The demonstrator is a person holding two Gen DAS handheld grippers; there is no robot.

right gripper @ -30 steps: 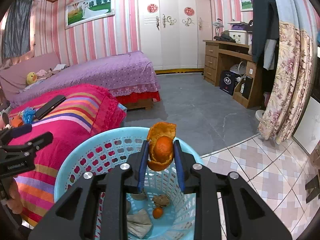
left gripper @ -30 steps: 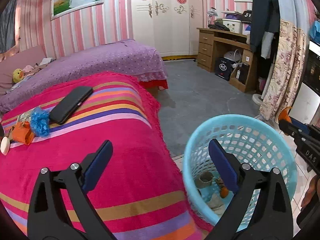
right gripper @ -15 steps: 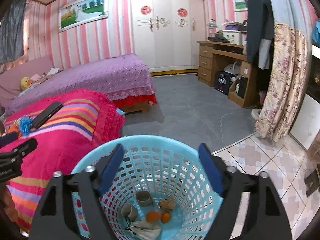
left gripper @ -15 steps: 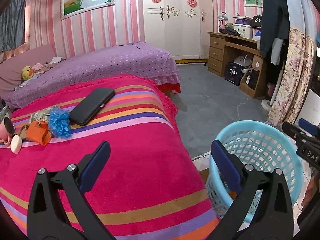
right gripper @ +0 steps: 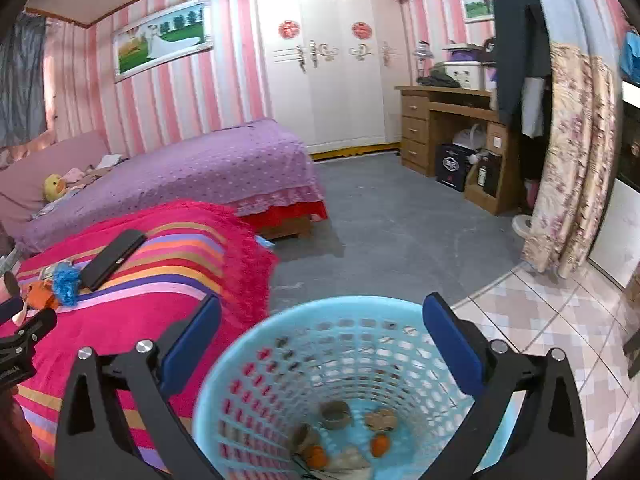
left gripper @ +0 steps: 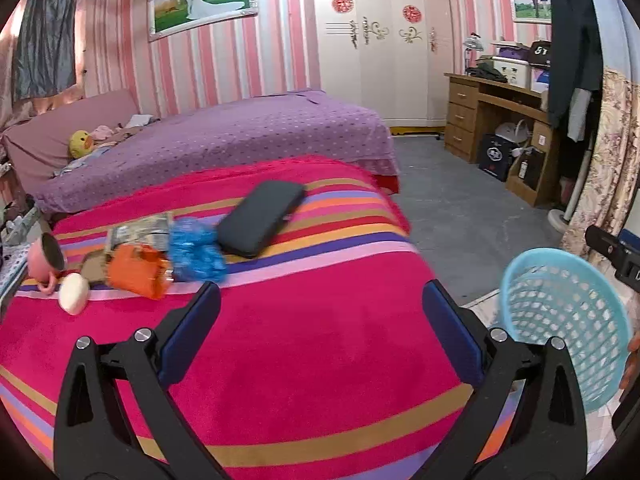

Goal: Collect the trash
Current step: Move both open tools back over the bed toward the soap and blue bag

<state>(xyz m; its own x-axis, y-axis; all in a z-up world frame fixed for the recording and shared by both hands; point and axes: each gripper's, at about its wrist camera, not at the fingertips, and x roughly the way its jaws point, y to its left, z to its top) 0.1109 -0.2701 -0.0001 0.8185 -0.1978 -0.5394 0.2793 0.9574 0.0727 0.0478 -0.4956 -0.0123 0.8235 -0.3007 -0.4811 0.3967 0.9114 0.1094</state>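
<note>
On the near bed [left gripper: 304, 344]: phone [left gripper: 260, 218] rightmost, crumpled wrappers [left gripper: 168, 252] left of it, cup [left gripper: 44, 258] farthest left. Basket [right gripper: 280, 340] on floor right of that bed, peels [right gripper: 348, 446] inside. Second bed [left gripper: 240, 136] behind; desk [left gripper: 500, 120] far right.

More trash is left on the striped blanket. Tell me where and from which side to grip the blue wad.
Grip the blue wad across its crumpled middle, coming from above and the near side. It is soft and lumpy, so it should squash between the fingers. The orange wrapper touches its left and the black case its far right, so those sides look crowded. The left gripper is open and faces it.
</note>
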